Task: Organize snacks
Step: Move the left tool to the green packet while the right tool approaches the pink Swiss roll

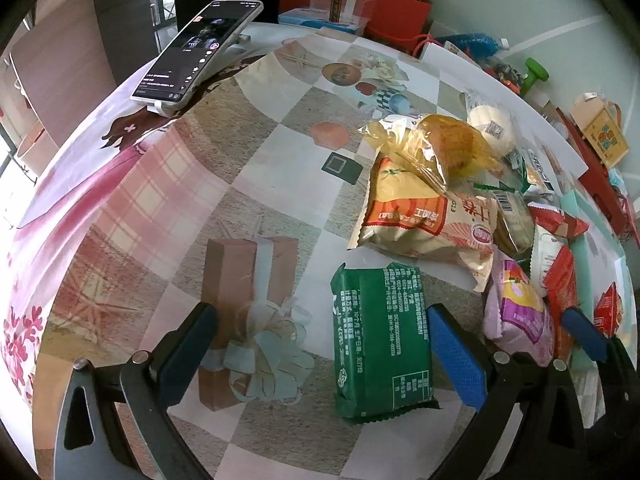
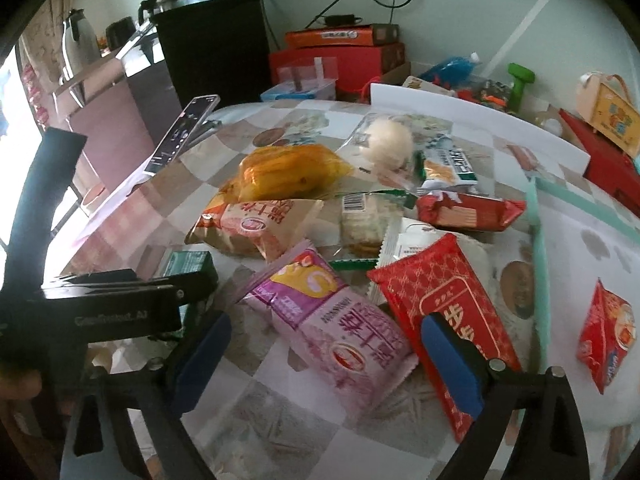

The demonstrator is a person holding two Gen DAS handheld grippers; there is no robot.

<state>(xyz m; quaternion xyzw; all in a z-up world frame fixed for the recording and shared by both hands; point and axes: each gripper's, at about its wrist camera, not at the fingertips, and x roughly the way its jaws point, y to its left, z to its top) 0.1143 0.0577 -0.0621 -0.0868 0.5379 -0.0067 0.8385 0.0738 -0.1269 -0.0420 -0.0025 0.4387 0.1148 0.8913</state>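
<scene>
Green packet (image 1: pixel 382 340) between open left hand-held gripper (image 1: pixel 320 348) | bare table (image 1: pixel 256 168) beyond

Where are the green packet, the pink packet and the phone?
green packet (image 1: pixel 382 340), left wrist view, middle of its printed back.
pink packet (image 2: pixel 340 332), right wrist view, centre of its front.
phone (image 1: pixel 196 52), left wrist view, middle of its screen.

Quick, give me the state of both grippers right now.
Left gripper: jaws open, holding nothing, green packet lying between them.
Right gripper: jaws open, holding nothing, over the pink packet.
</scene>
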